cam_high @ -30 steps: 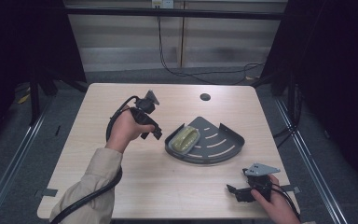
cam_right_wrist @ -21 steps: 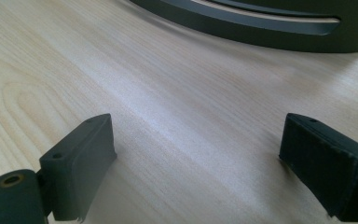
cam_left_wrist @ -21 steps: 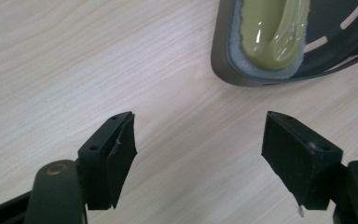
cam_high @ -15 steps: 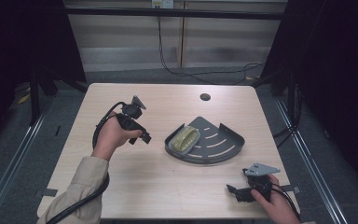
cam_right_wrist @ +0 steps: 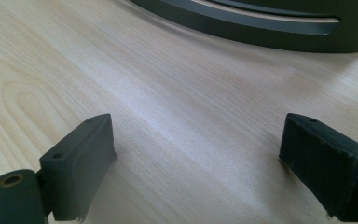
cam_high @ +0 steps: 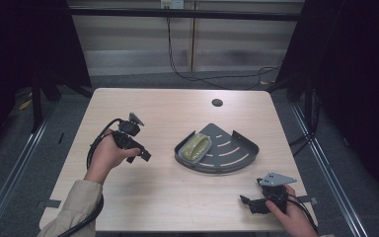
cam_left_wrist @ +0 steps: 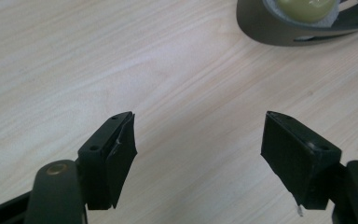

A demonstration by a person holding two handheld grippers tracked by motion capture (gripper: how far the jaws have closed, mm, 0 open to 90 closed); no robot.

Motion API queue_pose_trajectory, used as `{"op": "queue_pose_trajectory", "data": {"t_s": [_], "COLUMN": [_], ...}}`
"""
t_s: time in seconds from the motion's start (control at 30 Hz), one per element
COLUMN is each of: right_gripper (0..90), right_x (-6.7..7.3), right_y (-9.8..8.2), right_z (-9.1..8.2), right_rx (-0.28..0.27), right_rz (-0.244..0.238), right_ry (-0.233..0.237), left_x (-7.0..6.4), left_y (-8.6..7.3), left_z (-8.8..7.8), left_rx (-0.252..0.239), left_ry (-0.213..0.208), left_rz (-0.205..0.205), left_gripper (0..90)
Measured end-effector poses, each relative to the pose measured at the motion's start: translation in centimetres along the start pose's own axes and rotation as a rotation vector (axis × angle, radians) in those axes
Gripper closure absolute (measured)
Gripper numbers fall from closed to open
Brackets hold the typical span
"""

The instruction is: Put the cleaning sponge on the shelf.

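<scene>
L gripper [cam_high: 140, 154] and R gripper [cam_high: 249, 204] are held wide, empty. Corner tray [cam_high: 237, 163], ahead of both, may be shoved if approached low.

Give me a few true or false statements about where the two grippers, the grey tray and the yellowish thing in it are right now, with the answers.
1. The left gripper is open with nothing in it. True.
2. The yellow-green item lies on the bare table. False: it lies in the grey tray, at its left end.
3. The right gripper is shut on the tray. False: it is open, apart from the tray, near the table's front edge.
4. The tray sits between the two grippers. True.
</scene>
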State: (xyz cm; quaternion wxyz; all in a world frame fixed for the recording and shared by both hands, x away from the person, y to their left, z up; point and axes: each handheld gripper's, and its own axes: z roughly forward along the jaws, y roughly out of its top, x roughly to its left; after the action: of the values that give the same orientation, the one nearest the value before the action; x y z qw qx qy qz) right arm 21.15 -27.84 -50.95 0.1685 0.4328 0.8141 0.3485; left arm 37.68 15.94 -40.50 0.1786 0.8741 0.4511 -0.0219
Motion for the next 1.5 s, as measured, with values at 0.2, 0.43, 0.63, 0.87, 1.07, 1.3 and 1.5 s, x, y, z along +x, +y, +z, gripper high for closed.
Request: {"op": "queue_pose_trajectory", "data": {"t_s": [0.2,0.43,0.63,0.87,1.07,1.3,1.5], "right_gripper": [9.4,9.5,9.4,9.5,9.5,9.5,9.5], "right_x": [0.0,0.0,0.0,0.0,0.0,0.0,0.0], "right_y": [0.0,0.0,0.0,0.0,0.0,0.0,0.0], "right_z": [0.0,0.0,0.0,0.0,0.0,0.0,0.0], "right_rx": [0.0,-0.001,0.0,-0.001,-0.001,-0.001,-0.001], "right_rz": [0.0,-0.001,0.0,-0.002,-0.003,-0.003,-0.003], "right_ry": [0.0,0.0,0.0,0.0,0.0,0.0,0.0], "left_x": [0.5,1.3,1.7,2.4,3.2,3.6,4.3], "left_y": [-1.4,-3.0,-4.3,-5.7,-7.2,-8.4,-9.8], "left_z": [0.3,0.2,0.5,0.7,1.1,0.9,1.0], "left_rx": [0.011,0.003,0.013,0.014,0.011,-0.017,-0.024], "left_ry": [0.002,-0.007,-0.002,-0.003,0.012,0.012,0.01], "left_rz": [-0.005,-0.025,-0.026,-0.041,-0.064,-0.07,-0.074], "left_gripper": [26.0,25.6,25.2,25.0,24.9,24.3,23.8]}}
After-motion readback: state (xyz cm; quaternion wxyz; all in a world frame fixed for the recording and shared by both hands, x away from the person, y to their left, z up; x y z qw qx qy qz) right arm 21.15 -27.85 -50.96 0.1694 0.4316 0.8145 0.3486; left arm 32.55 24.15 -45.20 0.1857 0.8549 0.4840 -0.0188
